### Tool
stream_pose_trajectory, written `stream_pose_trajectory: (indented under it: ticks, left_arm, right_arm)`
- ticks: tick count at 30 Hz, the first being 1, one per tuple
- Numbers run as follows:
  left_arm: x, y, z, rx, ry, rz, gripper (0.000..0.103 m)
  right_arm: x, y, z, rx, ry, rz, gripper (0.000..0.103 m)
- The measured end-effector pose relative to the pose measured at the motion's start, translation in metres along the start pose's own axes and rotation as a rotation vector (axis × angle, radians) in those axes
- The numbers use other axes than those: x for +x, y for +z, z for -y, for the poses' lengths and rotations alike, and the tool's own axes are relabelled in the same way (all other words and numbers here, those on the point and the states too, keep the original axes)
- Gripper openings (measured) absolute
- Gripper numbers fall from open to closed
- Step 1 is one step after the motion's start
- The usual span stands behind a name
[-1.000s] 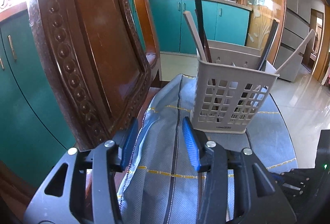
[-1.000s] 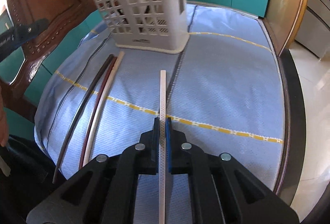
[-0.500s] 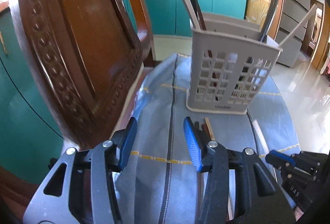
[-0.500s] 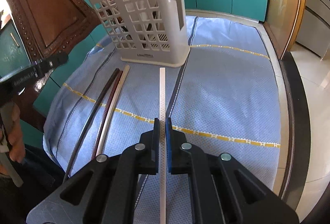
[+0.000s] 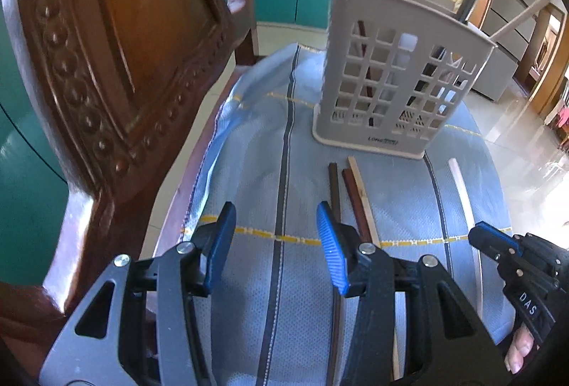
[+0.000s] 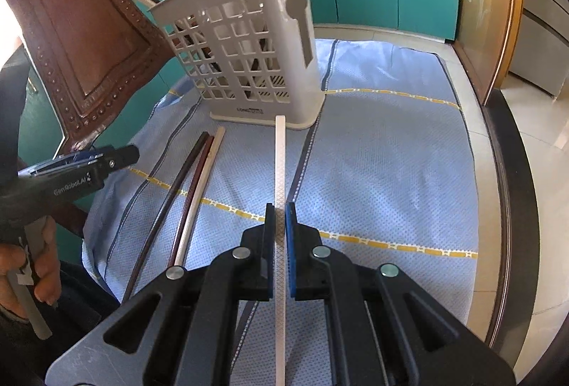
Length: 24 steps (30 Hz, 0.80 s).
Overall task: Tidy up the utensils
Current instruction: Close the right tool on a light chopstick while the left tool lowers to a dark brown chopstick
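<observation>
On blue cloth [image 6: 391, 155], right gripper [image 6: 281, 226] is clamping a white chopstick [image 6: 280, 165]; left gripper [image 5: 275, 236] is hovering half-open, empty, beside three chopsticks [image 5: 355, 194] before the basket [image 6: 249, 66].

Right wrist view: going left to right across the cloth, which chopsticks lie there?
Dark chopstick → reddish-brown chopstick → cream chopstick → white chopstick, pinched in the right tongs. The first three lie side by side; the white one lies apart.

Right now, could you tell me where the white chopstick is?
In the right wrist view the white chopstick is clamped between the right gripper's jaws, pointing at the utensil basket, to the right of three loose chopsticks on the blue cloth.
</observation>
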<state>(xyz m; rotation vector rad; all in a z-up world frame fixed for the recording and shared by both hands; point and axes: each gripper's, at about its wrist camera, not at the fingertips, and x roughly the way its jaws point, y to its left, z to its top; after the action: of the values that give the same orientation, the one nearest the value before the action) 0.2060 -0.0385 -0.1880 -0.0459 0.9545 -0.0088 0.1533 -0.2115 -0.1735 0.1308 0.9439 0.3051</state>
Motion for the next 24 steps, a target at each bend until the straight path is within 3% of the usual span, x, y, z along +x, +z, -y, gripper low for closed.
stream_pose_trajectory:
  ticks: [6,14,19,24]
  left_arm:
    - [0.018,-0.004,-0.007,-0.022,-0.019,-0.066,0.048]
    - [0.029,-0.01,0.009,0.033,-0.044,-0.098,0.048]
    - [0.037,-0.008,0.024,0.064,-0.039,-0.093,0.048]
    - [0.049,-0.006,0.039,0.079,-0.005,-0.123,0.049]
  right_arm:
    - [0.001,0.001,0.003,0.014,-0.013,-0.008,0.006]
    - [0.003,0.001,0.004,0.015,-0.043,-0.013,0.012]
    - [0.008,0.0,0.004,0.012,-0.073,-0.03,0.026]
    - [0.014,0.0,-0.003,-0.026,-0.118,-0.036,0.029]
